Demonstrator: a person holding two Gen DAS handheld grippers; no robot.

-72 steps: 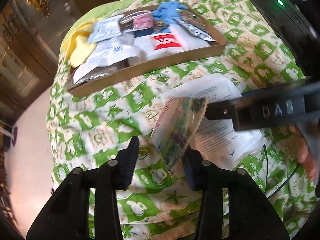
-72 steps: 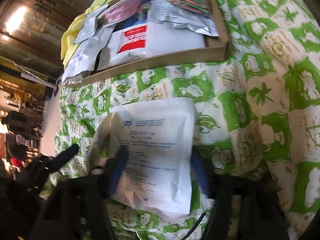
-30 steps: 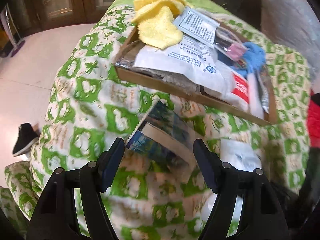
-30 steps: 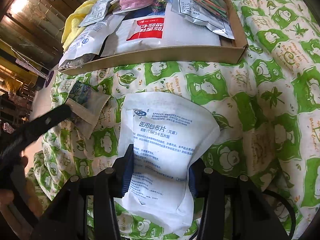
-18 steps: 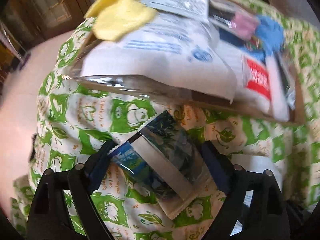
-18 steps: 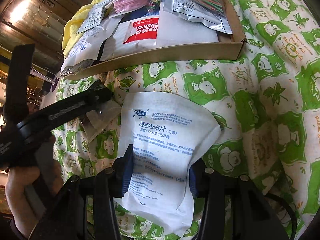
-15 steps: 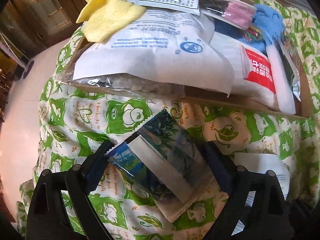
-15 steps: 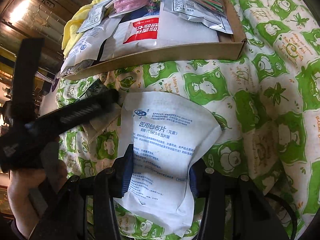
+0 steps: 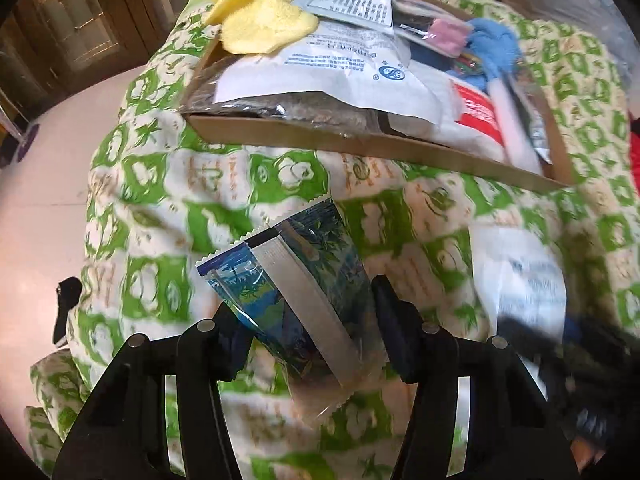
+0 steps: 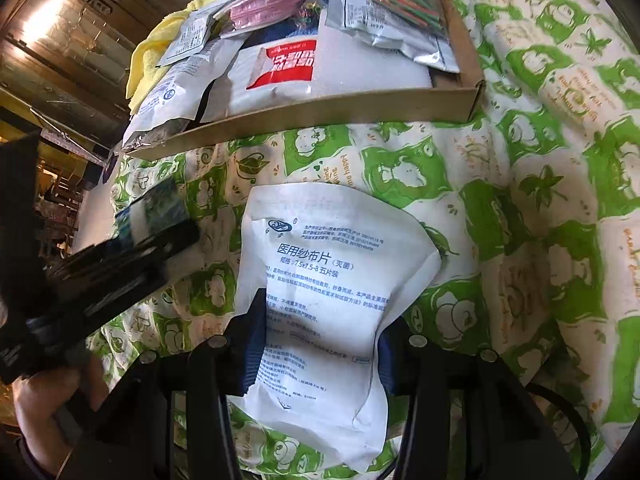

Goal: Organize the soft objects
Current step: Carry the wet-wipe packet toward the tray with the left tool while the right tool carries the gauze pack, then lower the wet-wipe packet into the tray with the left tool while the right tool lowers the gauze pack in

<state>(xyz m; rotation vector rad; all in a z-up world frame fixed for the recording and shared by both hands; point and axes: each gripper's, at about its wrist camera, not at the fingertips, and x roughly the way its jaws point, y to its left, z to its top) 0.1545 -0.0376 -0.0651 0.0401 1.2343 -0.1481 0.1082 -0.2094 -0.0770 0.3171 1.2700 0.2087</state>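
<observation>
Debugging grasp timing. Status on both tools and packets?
Left tool just closing on blue sachet. Right tool clamped on white gauze pack. Cardboard tray ahead, crowded.

The left gripper (image 9: 308, 322), spread wide around the blue leaf-print sachet (image 9: 296, 276) half a second ago, has just closed its jaws onto the packet's sides, and the sachet now sits lower, farther from the cardboard tray (image 9: 360, 148).
</observation>
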